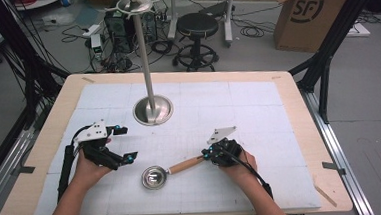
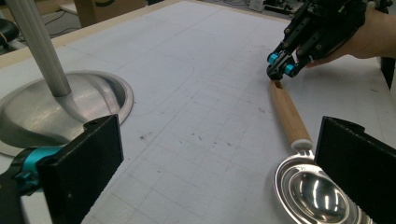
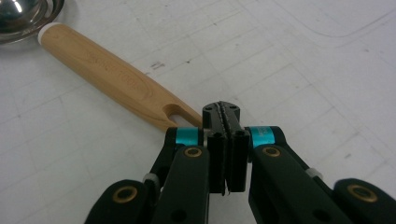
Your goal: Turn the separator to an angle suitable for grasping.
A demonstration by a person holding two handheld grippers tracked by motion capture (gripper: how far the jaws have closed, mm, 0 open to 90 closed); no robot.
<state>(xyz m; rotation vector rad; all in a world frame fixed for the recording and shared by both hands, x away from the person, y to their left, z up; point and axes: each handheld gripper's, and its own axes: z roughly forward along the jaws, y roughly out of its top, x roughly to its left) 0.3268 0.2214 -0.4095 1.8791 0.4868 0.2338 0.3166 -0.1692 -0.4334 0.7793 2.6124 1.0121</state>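
Observation:
A ladle lies flat on the white mat, with its steel bowl (image 1: 153, 177) toward the near edge and its wooden handle (image 1: 184, 164) pointing right. My right gripper (image 1: 207, 155) is shut, its tips just past the slotted end of the handle (image 3: 107, 74). In the right gripper view the jaws (image 3: 222, 112) press together with nothing between them. My left gripper (image 1: 126, 143) stands open to the left of the bowl. In the left gripper view its wide jaws (image 2: 219, 177) frame the bowl (image 2: 317, 191) and handle (image 2: 289, 112), with the right gripper (image 2: 280, 67) beyond.
A steel stand with a round base (image 1: 152, 111) and a tall pole (image 1: 142, 50) rises at the mat's back centre. Beyond the wooden table edge (image 1: 186, 73) are a stool (image 1: 197, 27), a cardboard box (image 1: 313, 10) and floor cables.

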